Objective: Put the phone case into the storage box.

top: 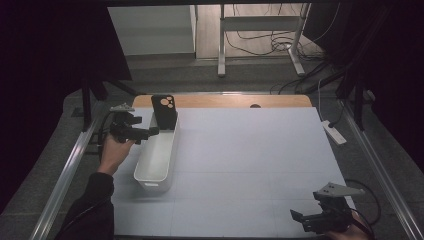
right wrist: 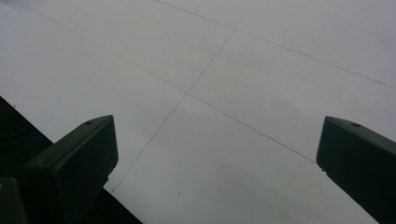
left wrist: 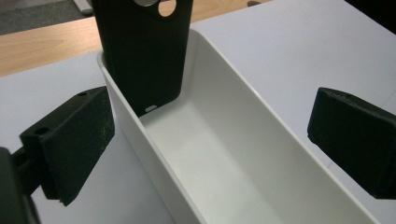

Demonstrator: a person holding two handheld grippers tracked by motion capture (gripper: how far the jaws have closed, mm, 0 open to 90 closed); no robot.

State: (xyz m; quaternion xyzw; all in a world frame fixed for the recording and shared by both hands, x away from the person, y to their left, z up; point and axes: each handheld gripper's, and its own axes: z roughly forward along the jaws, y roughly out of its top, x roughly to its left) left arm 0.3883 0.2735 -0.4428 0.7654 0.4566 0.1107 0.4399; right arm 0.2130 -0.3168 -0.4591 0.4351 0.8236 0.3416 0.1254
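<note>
The black phone case (top: 164, 111) stands upright in the far end of the white bin (top: 156, 159) — near the surface's (top: 250, 160) far left corner — leaning on the end wall. The left claw (top: 152, 131) is released beside it, its jaws wide (nothing between them). The right claw (top: 300, 220) hangs open over the near right corner.
</note>
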